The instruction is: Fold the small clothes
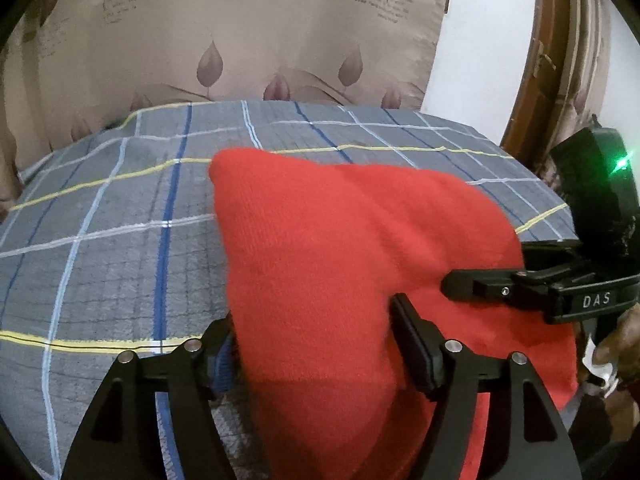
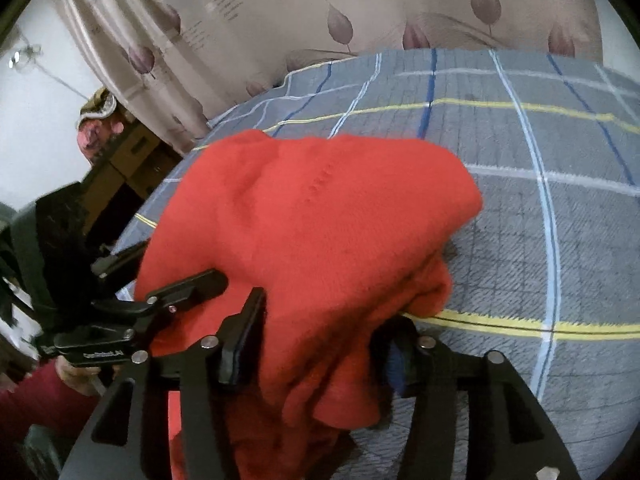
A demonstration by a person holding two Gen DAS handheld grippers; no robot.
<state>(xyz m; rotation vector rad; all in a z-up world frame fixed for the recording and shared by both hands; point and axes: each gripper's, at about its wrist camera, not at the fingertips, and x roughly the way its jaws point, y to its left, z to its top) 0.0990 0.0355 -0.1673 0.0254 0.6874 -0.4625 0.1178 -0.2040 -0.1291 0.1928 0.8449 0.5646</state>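
Left wrist view: my left gripper (image 1: 316,340) pinching near edge of red knitted garment (image 1: 360,248), cloth lifted and draped between fingers, above grey checked bedsheet (image 1: 100,240). Right gripper (image 1: 460,286) enters from right, tips on same cloth.

Right wrist view: right gripper (image 2: 320,344) spread wide around bunched red knitted garment (image 2: 320,216); whether pads actually bite, cannot tell. Left gripper (image 2: 192,284) at near left.

Risks, my judgement: knit slips from loose right hold, fold collapses; uneven pull skews crease; grippers close together, tips may collide.
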